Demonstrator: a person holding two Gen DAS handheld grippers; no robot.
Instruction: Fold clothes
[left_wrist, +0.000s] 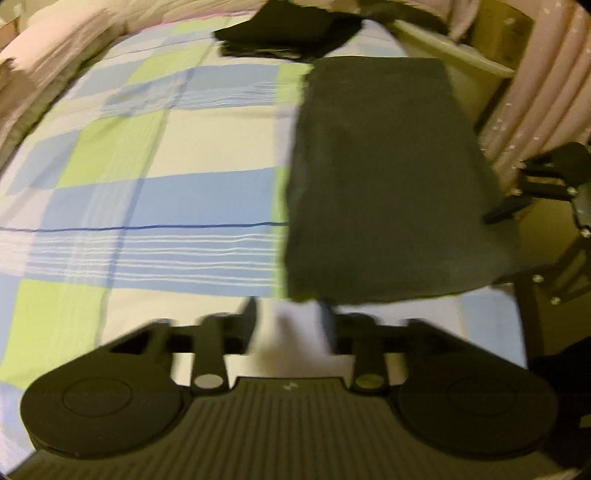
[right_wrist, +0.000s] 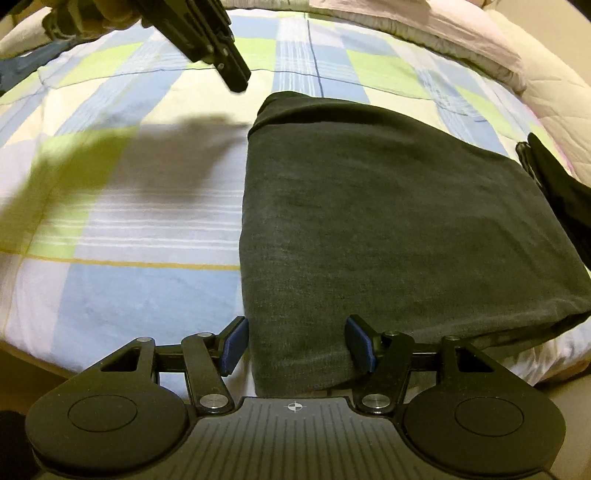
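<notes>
- Already a neat rectangle, the dark grey garment (right_wrist: 399, 229) lies flat on the bed (right_wrist: 122, 229), near its edge, with layered edges showing at its far corner.
- It looks like a soft, light knit: limp, likely to sag and slide apart if lifted at one point, so I judge a hold at two corners or along a folded edge would keep the layers together.
- Its near edge sits between the spread fingers of the right tongs (right_wrist: 295, 345), which are released; the blue pads flank the cloth without pinching it.
- Also released, the left tongs (left_wrist: 290, 321) hover just short of the garment's edge in their own blurred view, with bare sheet between their fingers.
- Whether another fold is due or this piece is done, the scene fits either.
- Beyond the garment's far end lies a black pile of clothes (left_wrist: 288, 35), touching or just beside it.
- Pink bedding (right_wrist: 424, 22) lines the bed's far side.
</notes>
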